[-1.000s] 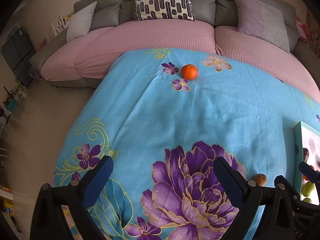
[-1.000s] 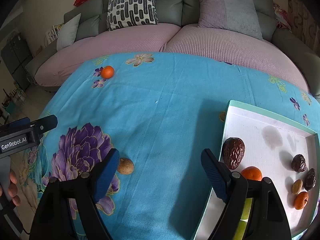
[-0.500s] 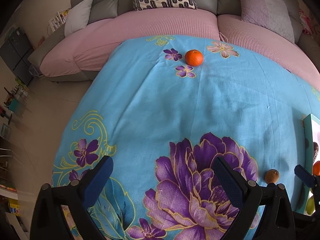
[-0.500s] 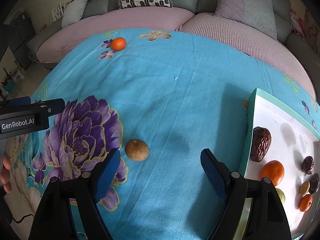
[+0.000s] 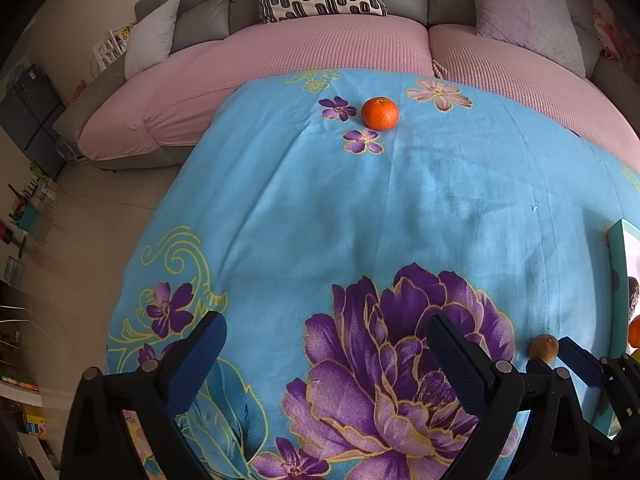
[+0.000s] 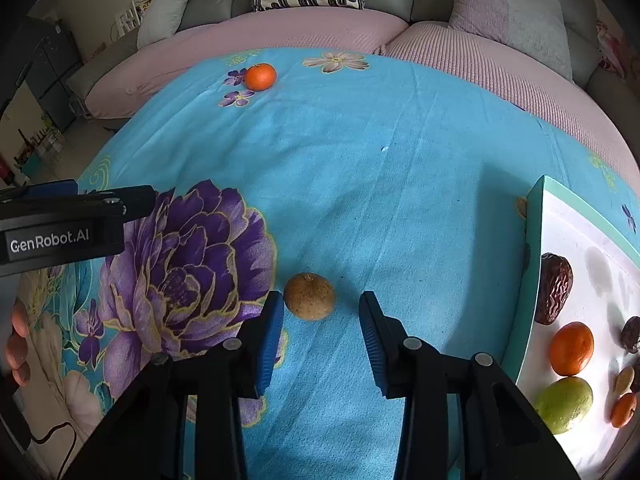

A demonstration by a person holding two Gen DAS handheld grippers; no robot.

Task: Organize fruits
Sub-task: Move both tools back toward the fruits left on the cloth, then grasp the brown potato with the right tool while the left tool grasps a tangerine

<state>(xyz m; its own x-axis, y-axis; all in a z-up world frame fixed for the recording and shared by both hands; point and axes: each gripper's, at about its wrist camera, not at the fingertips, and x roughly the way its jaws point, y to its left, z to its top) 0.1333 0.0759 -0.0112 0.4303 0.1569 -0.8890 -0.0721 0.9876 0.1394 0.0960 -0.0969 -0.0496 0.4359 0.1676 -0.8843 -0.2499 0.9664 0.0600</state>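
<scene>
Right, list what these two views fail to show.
- Tray: cut off by the right edge in both views; its far side and any fruit there are unseen.
- Brown fruit: jaws of the right gripper closing; the near side and any pad contact cannot be told.
- Brown fruit, left wrist view: base hidden by gripper frames.
- Small pieces at tray edge: too small to name.

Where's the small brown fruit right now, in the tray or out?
Out. The brown fruit lies on the blue cloth, left of the tray, just ahead of the right gripper, whose jaws are closing without touching it.
</scene>
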